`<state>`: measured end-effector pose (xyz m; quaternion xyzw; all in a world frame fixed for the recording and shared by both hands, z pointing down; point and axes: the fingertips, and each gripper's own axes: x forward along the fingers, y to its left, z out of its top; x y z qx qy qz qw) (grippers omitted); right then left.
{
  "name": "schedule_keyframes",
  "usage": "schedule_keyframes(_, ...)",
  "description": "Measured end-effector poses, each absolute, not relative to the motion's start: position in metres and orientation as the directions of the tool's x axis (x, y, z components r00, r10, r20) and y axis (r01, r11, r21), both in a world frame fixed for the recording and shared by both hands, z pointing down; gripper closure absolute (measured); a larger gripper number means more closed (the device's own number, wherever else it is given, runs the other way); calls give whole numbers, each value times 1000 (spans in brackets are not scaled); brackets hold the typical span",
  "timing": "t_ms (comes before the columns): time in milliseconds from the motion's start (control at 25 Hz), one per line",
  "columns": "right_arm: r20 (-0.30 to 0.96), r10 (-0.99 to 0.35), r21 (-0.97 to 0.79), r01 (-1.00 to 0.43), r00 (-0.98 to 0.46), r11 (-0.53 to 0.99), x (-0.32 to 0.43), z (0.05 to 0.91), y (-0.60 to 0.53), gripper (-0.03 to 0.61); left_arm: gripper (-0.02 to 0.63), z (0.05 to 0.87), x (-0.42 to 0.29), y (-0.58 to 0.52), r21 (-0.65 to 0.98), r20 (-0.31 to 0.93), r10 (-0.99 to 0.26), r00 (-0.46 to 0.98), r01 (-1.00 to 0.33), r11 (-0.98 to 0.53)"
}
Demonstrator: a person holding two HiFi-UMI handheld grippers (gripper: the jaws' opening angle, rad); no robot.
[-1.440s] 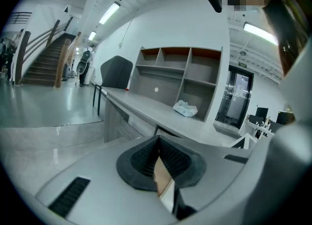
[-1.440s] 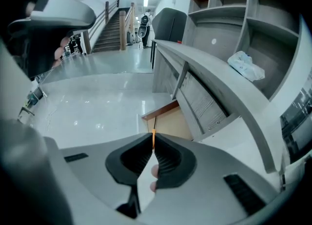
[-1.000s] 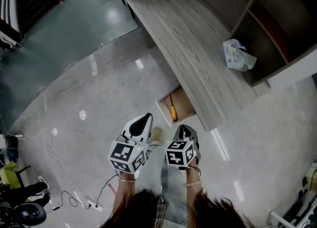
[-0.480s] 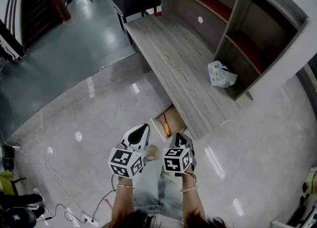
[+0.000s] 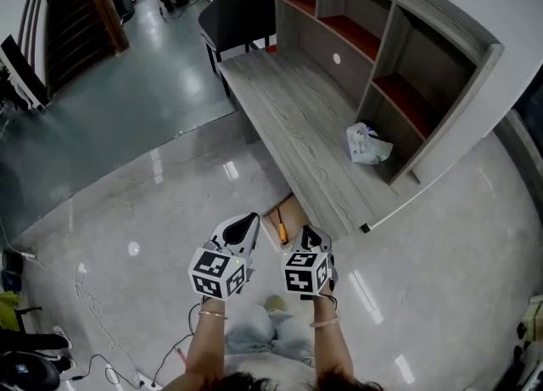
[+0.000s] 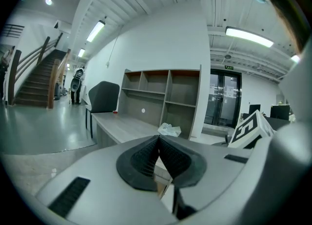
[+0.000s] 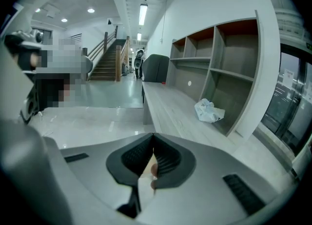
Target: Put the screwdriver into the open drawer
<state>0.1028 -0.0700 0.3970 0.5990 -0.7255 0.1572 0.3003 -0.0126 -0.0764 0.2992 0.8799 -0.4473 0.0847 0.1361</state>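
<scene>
In the head view the open drawer (image 5: 289, 213) sticks out from under the grey desk (image 5: 297, 118). The orange-handled screwdriver (image 5: 280, 234) lies inside it. My left gripper (image 5: 244, 226) and right gripper (image 5: 310, 235) are held side by side just in front of the drawer, above the floor. Each one is shut with nothing in it. In the left gripper view the left gripper (image 6: 158, 137) has its jaws meeting at the tip. The right gripper (image 7: 153, 135) shows the same in the right gripper view. The right gripper's body hides part of the drawer.
A crumpled plastic bag (image 5: 366, 145) lies on the desk beside the shelf unit (image 5: 399, 58). A dark chair (image 5: 242, 12) stands at the desk's far end. Cables (image 5: 102, 355) trail over the glossy floor at the lower left. Stairs (image 6: 39, 82) rise at the far left.
The head view has pulled up and back, so desk, shelves and drawer look smaller and farther. Both grippers stay shut side by side. The screwdriver stays in the drawer.
</scene>
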Motion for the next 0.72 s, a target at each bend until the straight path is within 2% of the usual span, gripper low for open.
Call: schedule_keyframes(720, 440, -894, 185, -965, -86, 183, 110, 306, -21, 551, 597, 233, 14, -37, 77, 176, -710, 681, -729, -680)
